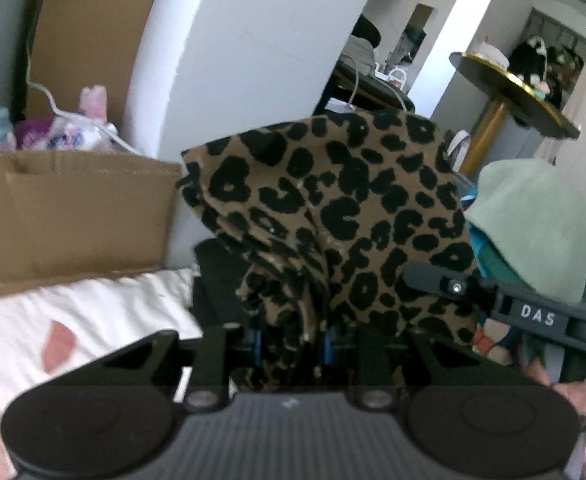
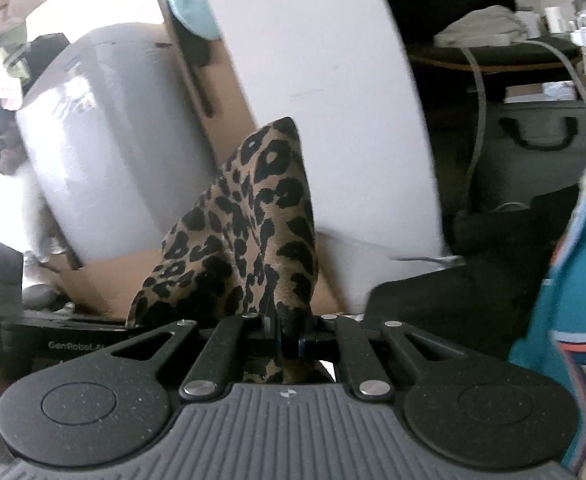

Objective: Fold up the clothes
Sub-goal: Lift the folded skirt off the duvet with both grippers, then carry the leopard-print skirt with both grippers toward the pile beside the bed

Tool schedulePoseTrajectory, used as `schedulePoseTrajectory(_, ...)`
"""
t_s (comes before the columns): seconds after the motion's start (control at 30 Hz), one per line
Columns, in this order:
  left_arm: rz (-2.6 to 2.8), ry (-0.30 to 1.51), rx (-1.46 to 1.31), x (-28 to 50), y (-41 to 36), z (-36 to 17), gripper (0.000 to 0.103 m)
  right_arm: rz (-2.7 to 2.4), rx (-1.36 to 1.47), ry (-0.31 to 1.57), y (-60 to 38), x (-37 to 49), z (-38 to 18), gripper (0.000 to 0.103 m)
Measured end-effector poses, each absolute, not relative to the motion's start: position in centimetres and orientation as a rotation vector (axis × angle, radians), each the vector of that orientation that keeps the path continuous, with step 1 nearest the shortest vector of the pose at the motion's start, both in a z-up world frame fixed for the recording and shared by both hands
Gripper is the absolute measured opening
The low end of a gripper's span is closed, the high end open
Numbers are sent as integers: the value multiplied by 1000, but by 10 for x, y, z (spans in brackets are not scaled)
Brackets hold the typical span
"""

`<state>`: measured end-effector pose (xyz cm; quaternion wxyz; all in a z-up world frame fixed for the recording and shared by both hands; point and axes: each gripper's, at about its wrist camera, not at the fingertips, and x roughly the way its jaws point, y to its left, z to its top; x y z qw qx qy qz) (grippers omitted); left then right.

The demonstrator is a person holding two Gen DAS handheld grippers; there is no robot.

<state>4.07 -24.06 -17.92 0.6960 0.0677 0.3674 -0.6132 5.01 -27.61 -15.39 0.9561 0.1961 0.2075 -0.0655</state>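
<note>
The left gripper point(image 1: 291, 346) pinches a thick bunch of the leopard cloth point(image 1: 333, 216) between its fingers, which stand a little apart because of the gathered folds packed between them. The right gripper point(image 2: 287, 338) is pressed almost fully together on a thin edge of the same cloth point(image 2: 253, 232), which rises from its jaws in a tapering peak. In both views the cloth stands up and forward from the fingers, so it hangs in the air between the two grips rather than lying flat; in the left view the right gripper's dark body point(image 1: 541, 316) shows low on the right, just beside the cloth's right edge, so the two grips look near each other. The cloth's long axis seems to run from one gripper across to the other, though most of its hanging length is hidden below the jaws. Neither hand is clearly nearer to a laying surface: the white bedding point(image 1: 93, 312) lies low on the left of the left view, on the left hand's side. Both grippers point forward and somewhat downward. A box point(image 1: 73, 208) stands behind the bedding, and a pale green garment point(image 1: 533, 216) with a teal one point(image 2: 565, 280) lies to the right. Spreading the cloth flat over the bedding looks like the step ahead.
</note>
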Motion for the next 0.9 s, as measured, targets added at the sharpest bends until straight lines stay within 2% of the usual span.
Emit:
schedulePoseTrajectory(0.5, -1399, 1062, -124, -15, -255, -239, 27, -322, 331, 494, -324, -1, -160, 6)
schedulePoseTrajectory(0.9, -1381, 1081, -113, 14, -280, -265, 27, -378, 310, 516, -340, 26, -191, 6)
